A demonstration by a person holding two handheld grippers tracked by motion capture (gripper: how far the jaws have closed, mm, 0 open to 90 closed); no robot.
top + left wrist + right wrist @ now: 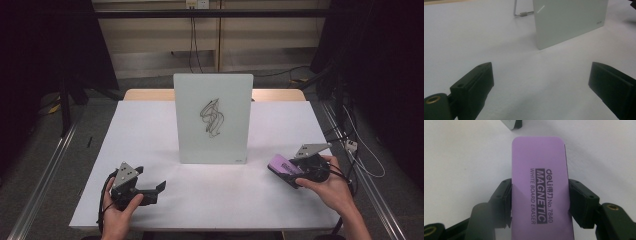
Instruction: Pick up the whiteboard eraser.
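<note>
A small white board (213, 118) stands upright in the middle of the white table (145, 130), with a black scribble (212, 118) on its face. At the right, my right gripper (289, 171) is shut on a purple whiteboard eraser (283, 166). In the right gripper view both pads press the long sides of the eraser (541, 187), printed "MAGNETIC WHITE BOARD ERASER". Down at the left, my left gripper (159, 189) rests low over the table, open, with nothing between its fingers. The left gripper view has the board (571, 21) ahead, beyond the left gripper (541, 85).
The board leans on a metal wire stand (520, 13) behind it. A wooden edge (150, 94) lies past the table's far side. Cables (360, 145) trail on the floor to the right, and metal rails (45, 170) run along both sides.
</note>
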